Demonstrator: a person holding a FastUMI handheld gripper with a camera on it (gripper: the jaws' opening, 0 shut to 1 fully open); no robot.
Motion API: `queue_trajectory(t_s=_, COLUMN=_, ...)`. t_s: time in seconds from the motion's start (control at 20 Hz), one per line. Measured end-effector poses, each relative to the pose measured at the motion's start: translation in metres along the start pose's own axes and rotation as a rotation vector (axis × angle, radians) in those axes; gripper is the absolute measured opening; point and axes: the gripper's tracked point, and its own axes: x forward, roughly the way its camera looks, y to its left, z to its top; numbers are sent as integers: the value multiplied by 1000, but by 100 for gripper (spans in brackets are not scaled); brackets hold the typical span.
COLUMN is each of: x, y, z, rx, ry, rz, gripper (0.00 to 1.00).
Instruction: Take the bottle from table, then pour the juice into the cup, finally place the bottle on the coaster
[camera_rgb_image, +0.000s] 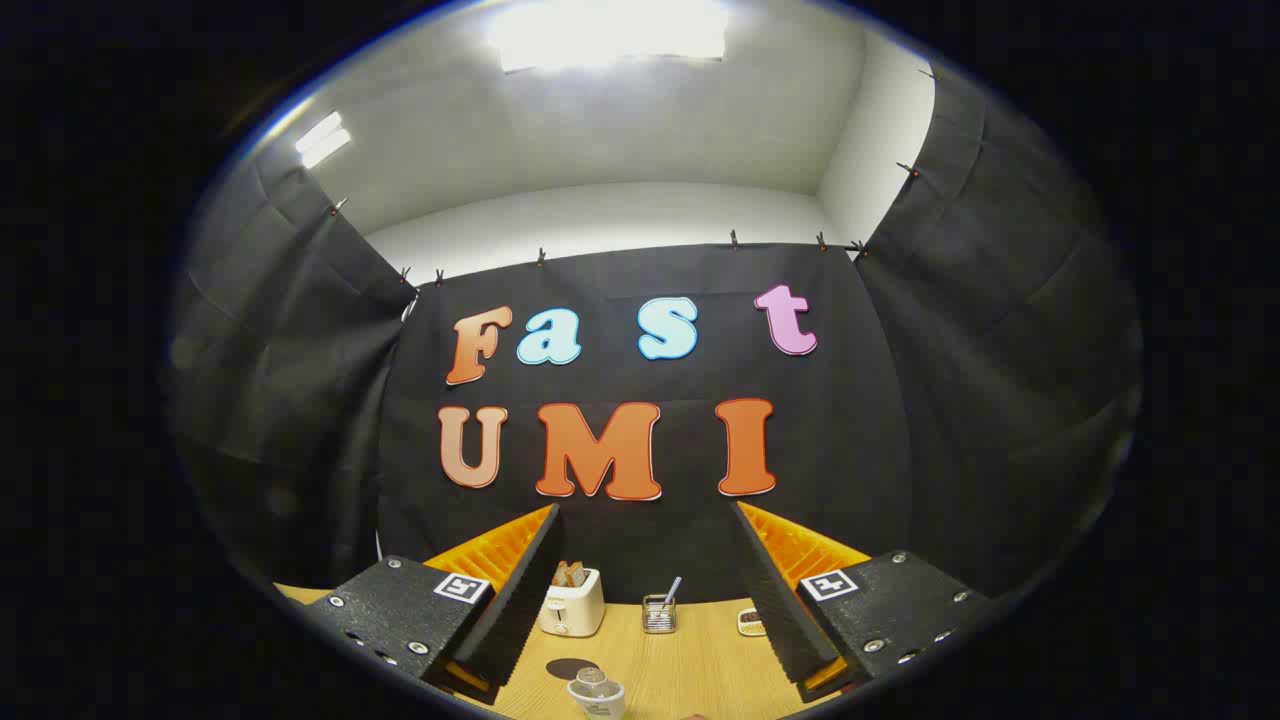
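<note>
The gripper (640, 600) is hanging released, fingers spread wide and grasping nothing, likely for the approach. The bottle (596, 692) is standing on the table (700, 660) between the fingers, its cap showing. The coaster (571, 668) is lying just behind the bottle, a toaster (571, 602) well beyond.

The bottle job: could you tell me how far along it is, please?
Nothing looks done yet. The gripper is open, holding nothing, with the bottle standing on the table between its fingers, beside the coaster. Grasping, pouring and placing on the coaster all remain; I cannot make out the cup.
</note>
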Motion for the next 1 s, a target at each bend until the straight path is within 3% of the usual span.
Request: queue_trajectory(t_s=1.0, x=-4, y=17, z=-18, rx=60, ry=28, rz=48, gripper=97)
